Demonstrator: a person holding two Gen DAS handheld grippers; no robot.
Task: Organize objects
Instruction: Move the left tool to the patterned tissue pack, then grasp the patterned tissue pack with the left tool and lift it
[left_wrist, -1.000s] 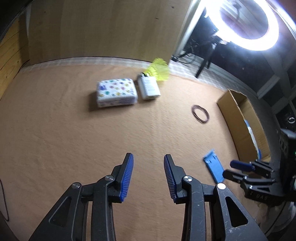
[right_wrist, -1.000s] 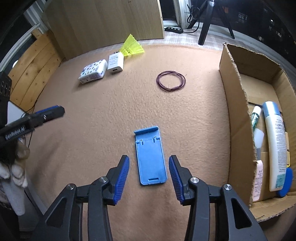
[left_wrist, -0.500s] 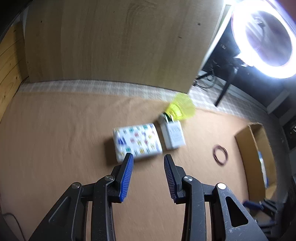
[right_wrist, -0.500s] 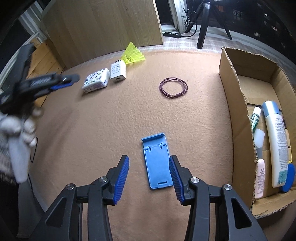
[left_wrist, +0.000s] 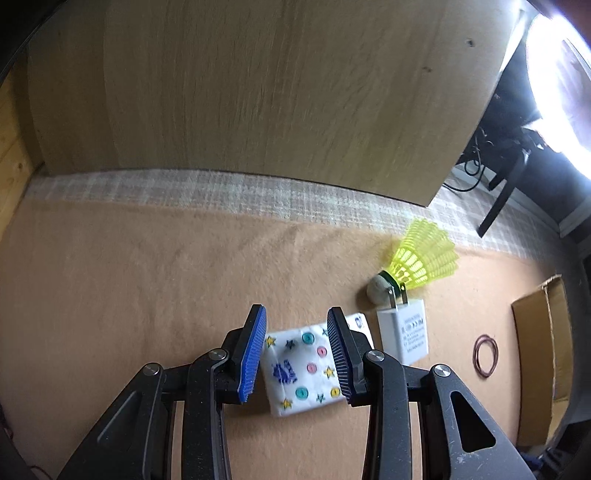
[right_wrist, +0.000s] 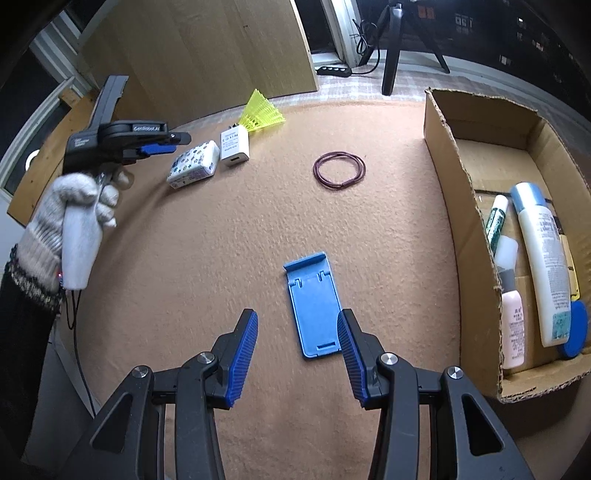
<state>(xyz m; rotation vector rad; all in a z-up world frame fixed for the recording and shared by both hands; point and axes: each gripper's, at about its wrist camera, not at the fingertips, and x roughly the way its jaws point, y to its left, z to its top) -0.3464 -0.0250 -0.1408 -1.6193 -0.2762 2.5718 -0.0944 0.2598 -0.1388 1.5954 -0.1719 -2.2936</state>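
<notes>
My left gripper (left_wrist: 295, 325) hangs open over a white tissue pack (left_wrist: 306, 373) printed with coloured shapes; the pack shows between its blue pads, which do not press on it. The right wrist view has that gripper (right_wrist: 177, 142) in a gloved hand just left of the pack (right_wrist: 194, 163). A white charger (left_wrist: 408, 332) and a yellow shuttlecock (left_wrist: 421, 258) lie right of the pack. My right gripper (right_wrist: 296, 317) is open, low over a flat blue phone stand (right_wrist: 314, 306) whose near end lies between the fingers, untouched.
A dark red elastic ring (right_wrist: 339, 170) lies mid-mat. An open cardboard box (right_wrist: 443, 147) at the right holds a white bottle (right_wrist: 541, 258), a pink bottle (right_wrist: 513, 332) and tubes. A wooden panel (left_wrist: 258, 92) stands behind the mat; a tripod (right_wrist: 391, 48) stands beyond it.
My left gripper has travelled across the mat toward the far corner, and the tissue pack now sits between its fingers. The right gripper stayed over the blue stand.
</notes>
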